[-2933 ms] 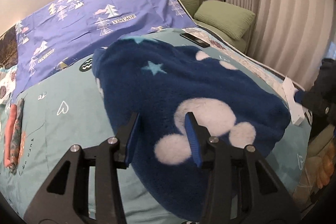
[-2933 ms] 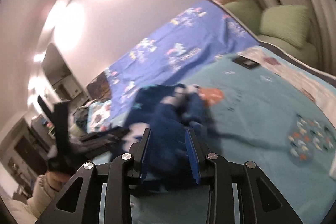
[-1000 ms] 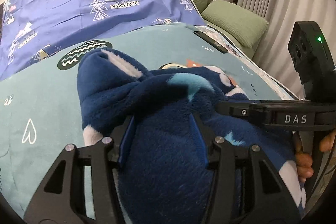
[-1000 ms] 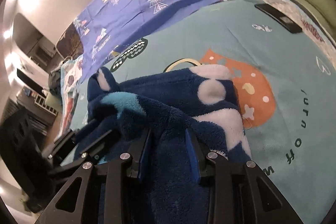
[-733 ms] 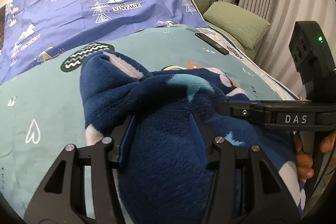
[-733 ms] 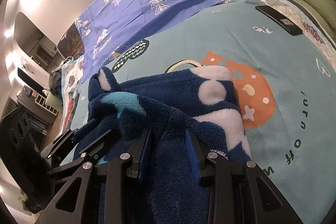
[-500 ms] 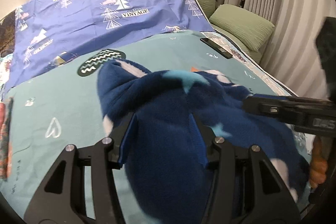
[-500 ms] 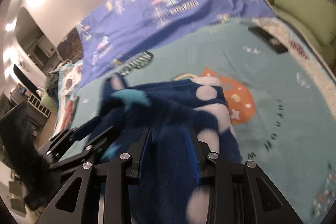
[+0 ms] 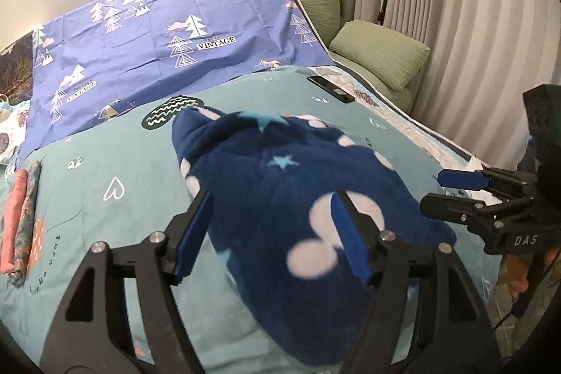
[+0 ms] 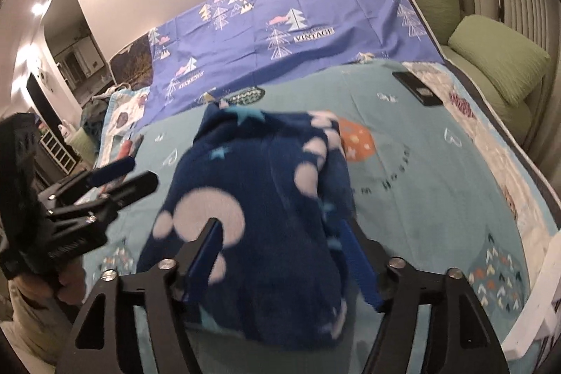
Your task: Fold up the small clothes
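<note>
Navy fleece garment with white blobs and pale blue stars (image 9: pixel 298 198): lies bunched lengthwise on the teal printed bed cover (image 9: pixel 105 170), mid-bed.
Left gripper (image 9: pixel 271 233): jaws spread wide, empty, above the garment's near end.
Right gripper (image 10: pixel 284 255): jaws likewise apart, holding nothing, over the same end.
Black phone (image 9: pixel 331 89): near the bed's far right edge.
Folded pink and patterned cloths (image 9: pixel 21 219): at the left edge.

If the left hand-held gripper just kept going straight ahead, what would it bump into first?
Most likely the blue fleece garment lying on the bed, right ahead of the open left hand-held gripper; its height above the fleece is unclear.
</note>
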